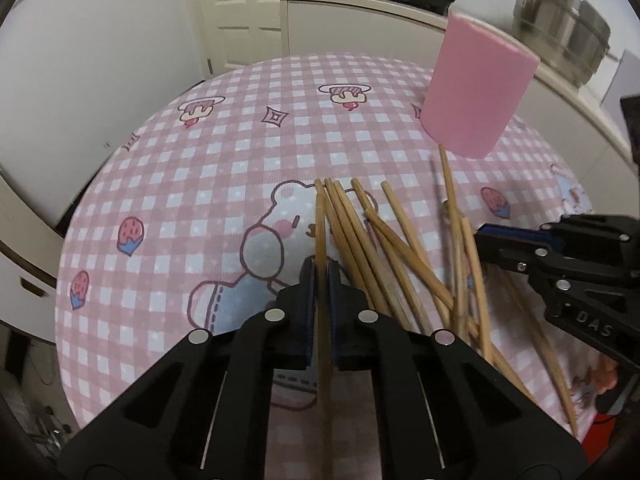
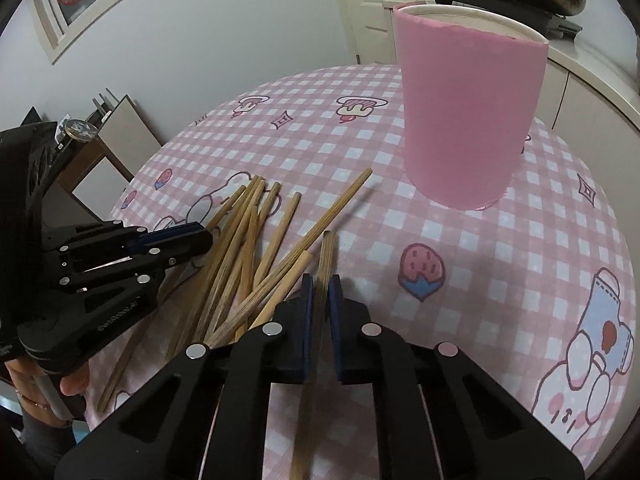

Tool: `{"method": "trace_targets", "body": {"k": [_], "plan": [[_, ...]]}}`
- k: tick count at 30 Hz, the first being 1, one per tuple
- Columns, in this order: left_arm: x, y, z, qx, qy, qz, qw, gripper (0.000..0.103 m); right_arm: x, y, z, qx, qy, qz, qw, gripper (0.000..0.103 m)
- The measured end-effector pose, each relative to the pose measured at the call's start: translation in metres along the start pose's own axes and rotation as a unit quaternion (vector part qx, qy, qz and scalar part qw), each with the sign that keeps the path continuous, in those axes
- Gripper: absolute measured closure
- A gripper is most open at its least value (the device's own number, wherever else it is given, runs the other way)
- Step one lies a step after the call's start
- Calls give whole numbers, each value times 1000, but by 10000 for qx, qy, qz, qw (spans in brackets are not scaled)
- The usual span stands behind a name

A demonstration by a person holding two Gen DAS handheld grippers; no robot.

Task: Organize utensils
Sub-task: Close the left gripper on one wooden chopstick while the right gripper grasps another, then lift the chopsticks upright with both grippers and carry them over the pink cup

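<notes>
Two tools (image 1: 320, 276) (image 2: 321, 290), each clamping a chopstick (image 1: 321, 232) (image 2: 326, 252)

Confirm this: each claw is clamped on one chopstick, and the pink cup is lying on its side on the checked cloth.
Not quite. The pink cup stands upright, as the right wrist view shows. The left claw and right claw are each clamped on one chopstick, over the checked cloth.
</notes>
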State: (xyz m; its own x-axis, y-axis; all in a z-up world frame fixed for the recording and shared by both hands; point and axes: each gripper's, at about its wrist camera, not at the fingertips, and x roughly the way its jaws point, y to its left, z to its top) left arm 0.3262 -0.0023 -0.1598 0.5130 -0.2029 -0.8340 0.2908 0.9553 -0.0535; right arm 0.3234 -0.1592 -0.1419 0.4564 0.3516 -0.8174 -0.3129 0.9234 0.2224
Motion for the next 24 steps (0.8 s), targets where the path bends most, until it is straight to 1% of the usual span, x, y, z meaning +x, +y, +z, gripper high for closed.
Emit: {"method": "trace_targets", "body": {"k": [2,4,7,11,13,17,21,24], "plan": [[-6,1,-1,-49,-35,-53,10000,97,-5,0,0,38,-17,89,10000,97],[-16,1,-1,-61,-109,-24,9999,97,-11,3,1,18,-59,98,9999,97],[-31,0,1,-91,-222,-98,9997,97,-23,7,3,-7,-161,127,9998,97],[-59,-5,3,-48,-470,-107,9988,97,-44,12,7,-67,-346,118,9993,97],[-76,-8,6,-58,-627,-182,9979,97,-55,13,10,-92,-445,125,9989,97],[-114,-18,13,27,-1032,-178,9945,97,-84,16,17,-175,-718,190,9971,97],[-155,-36,22,213,-1467,-226,9887,97,-114,15,24,-246,-1024,261,9941,97],[-176,-50,28,322,-1726,-241,9842,97,-138,14,30,-332,-1347,207,9901,98]]}}
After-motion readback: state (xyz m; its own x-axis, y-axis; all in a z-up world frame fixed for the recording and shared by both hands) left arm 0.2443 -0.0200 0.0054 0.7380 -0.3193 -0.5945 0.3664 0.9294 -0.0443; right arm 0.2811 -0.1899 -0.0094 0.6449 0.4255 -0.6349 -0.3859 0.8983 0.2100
